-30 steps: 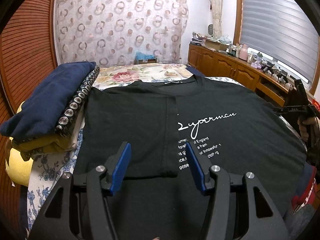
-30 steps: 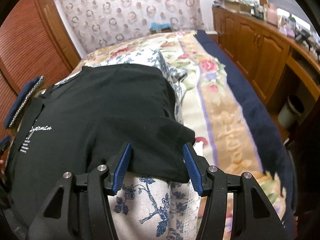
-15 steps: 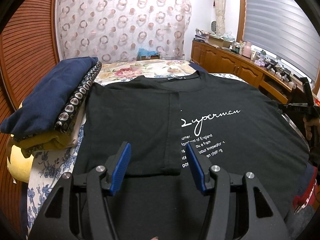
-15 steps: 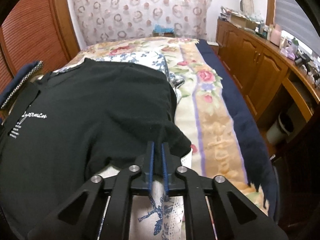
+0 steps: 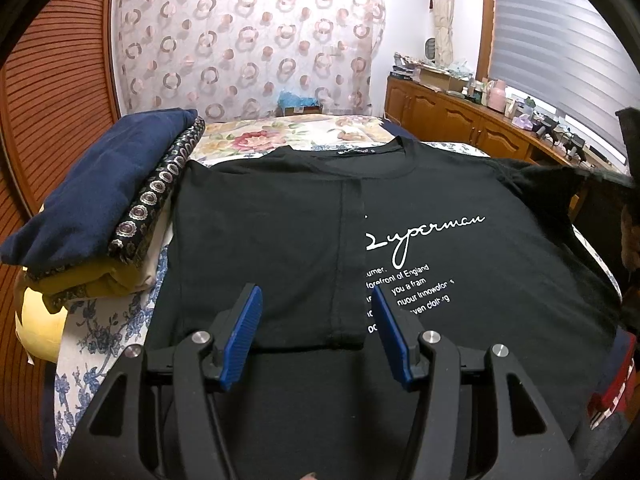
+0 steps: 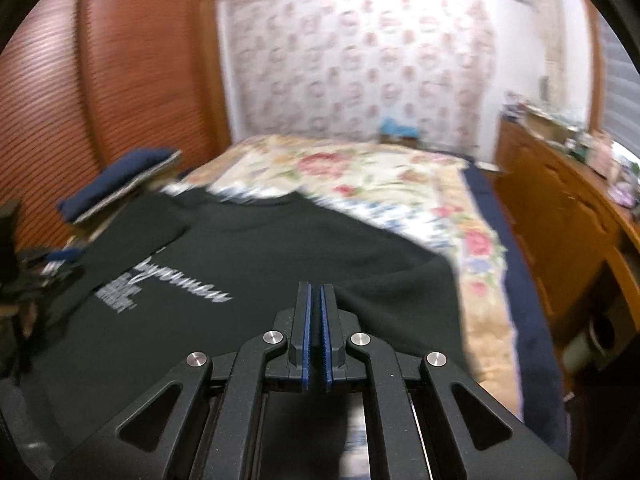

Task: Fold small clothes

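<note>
A black T-shirt (image 5: 280, 240) with white "Superman" print lies flat on the bed, its left side folded in over the chest. My left gripper (image 5: 315, 292) hovers open over the shirt's lower part, nothing between its blue pads. In the blurred right wrist view my right gripper (image 6: 315, 300) is shut on the right sleeve edge of the T-shirt (image 6: 280, 260), and the cloth rises in a ridge up to the pads. The left wrist view shows that sleeve (image 5: 552, 184) lifted off the bed at the far right.
A stack of folded clothes (image 5: 100, 200), navy on top and yellow below, sits left of the shirt. The floral bedspread (image 5: 260, 140) stretches behind. A wooden cabinet (image 5: 460, 120) with clutter lines the right wall. Louvred wooden doors (image 6: 140, 80) stand on the left.
My right gripper closed on the sleeve edge, then rose and swung toward the shirt's middle, dragging the cloth up with it. The left gripper stayed where it was, still open.
</note>
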